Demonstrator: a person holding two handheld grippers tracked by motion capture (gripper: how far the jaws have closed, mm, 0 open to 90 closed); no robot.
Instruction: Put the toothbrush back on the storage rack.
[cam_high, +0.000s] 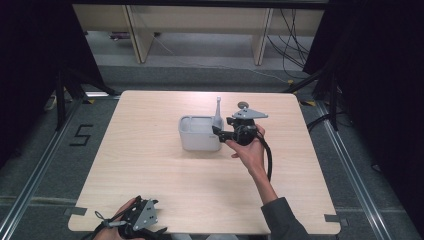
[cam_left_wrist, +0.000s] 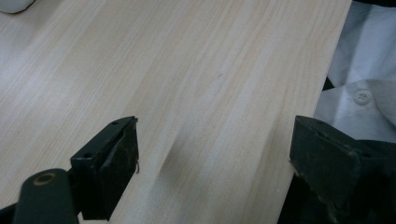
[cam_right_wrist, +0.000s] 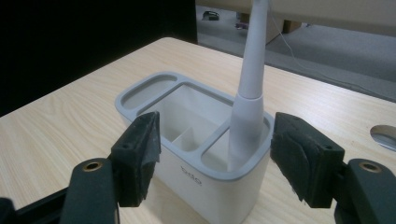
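Note:
A white holder with a grey rim (cam_high: 199, 133) (cam_right_wrist: 196, 154) stands near the middle of the table. A slim grey-white brush (cam_high: 217, 114) (cam_right_wrist: 247, 107) stands upright in its right-hand compartment. My right gripper (cam_high: 218, 131) (cam_right_wrist: 215, 156) is open just to the right of the holder, jaws spread either side of the brush end, touching nothing. My left gripper (cam_high: 150, 231) (cam_left_wrist: 212, 163) rests at the table's near left edge, open over bare wood.
The holder has a long slot (cam_right_wrist: 147, 91) at its far side and a divided middle compartment (cam_right_wrist: 187, 126). A small round metal piece (cam_right_wrist: 385, 136) lies on the table beyond the right jaw. The person's white garment (cam_left_wrist: 359, 88) shows past the table edge.

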